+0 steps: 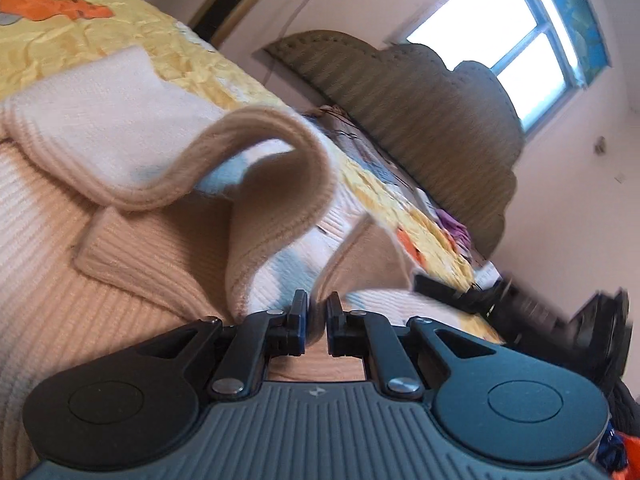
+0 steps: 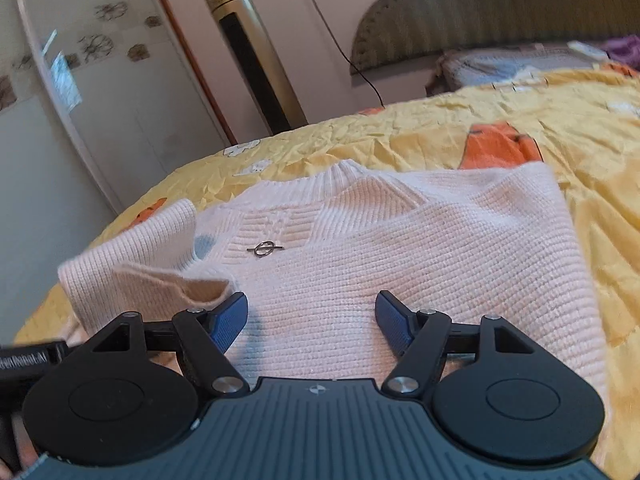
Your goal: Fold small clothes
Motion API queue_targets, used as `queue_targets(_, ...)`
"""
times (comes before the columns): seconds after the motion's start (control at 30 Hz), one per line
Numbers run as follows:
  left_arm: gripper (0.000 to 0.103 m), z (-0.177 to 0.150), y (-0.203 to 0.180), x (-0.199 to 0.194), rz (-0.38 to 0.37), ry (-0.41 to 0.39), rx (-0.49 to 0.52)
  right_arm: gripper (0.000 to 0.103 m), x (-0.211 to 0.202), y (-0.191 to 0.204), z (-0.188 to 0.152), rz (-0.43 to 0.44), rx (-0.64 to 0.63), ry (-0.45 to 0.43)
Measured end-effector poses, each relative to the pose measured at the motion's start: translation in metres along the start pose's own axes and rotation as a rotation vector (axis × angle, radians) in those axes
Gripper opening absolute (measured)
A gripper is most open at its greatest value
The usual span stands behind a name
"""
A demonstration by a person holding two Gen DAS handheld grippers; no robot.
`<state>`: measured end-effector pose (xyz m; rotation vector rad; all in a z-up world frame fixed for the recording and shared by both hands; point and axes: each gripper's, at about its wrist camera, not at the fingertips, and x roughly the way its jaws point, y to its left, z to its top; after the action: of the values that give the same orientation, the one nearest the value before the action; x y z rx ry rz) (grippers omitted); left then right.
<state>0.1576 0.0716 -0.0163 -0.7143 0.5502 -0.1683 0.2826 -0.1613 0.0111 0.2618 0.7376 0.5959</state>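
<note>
A pale pink knitted sweater [image 2: 400, 240] lies flat on the yellow bed cover [image 2: 440, 132], collar away from me, with a small metal ring pin [image 2: 265, 249] on its chest. My left gripper [image 1: 317, 316] is shut on a ribbed edge of the sweater [image 1: 260, 200], which curls up in a loop in front of its fingers over the sweater's body. My right gripper [image 2: 312, 316] hovers open just above the lower body of the sweater, blue pads [image 2: 230, 322] wide apart with nothing between them. At the sweater's left side a sleeve [image 2: 132, 264] is folded inward.
The bed's padded headboard [image 1: 420, 120] stands at the far end with pillows and small items below it. A tall gold tower unit [image 2: 256, 56] and a white wardrobe [image 2: 100, 120] stand beyond the bed's far edge. A window [image 1: 500, 40] is bright behind the headboard.
</note>
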Motion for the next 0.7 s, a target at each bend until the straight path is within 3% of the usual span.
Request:
queue_targets(0.07, 0.016, 0.0, -0.002, 0.003, -0.021, 0.033, 0.02, 0.087, -0.008, -0.004, 0.012, 0.04, 0.19, 0.034)
queue_targets(0.13, 0.023, 0.001, -0.001, 0.003, -0.058, 0.046, 0.006, 0.097, -0.01, -0.005, 0.016, 0.137, 0.319, 0.079)
queue_targets(0.27, 0.028, 0.003, 0.007, 0.002, -0.122, 0.073, -0.044, 0.095, 0.009, 0.007, 0.015, 0.2, 0.441, 0.26)
queue_targets(0.37, 0.028, 0.002, 0.004, 0.003, -0.124, 0.084, -0.019, 0.093, 0.016, 0.017, 0.012, 0.21, 0.47, 0.274)
queue_targets(0.53, 0.029, -0.001, -0.012, -0.007, -0.156, 0.074, 0.108, 0.073, 0.034, 0.03, 0.008, 0.197, 0.504, 0.328)
queue_targets(0.6, 0.029, 0.0, -0.013, -0.015, -0.153, 0.032, 0.117, 0.056, 0.036, 0.03, 0.006, 0.169, 0.491, 0.33)
queue_targets(0.7, 0.029, 0.005, 0.001, -0.033, -0.027, -0.127, 0.012, 0.038, 0.035, 0.023, 0.001, 0.154, 0.514, 0.328)
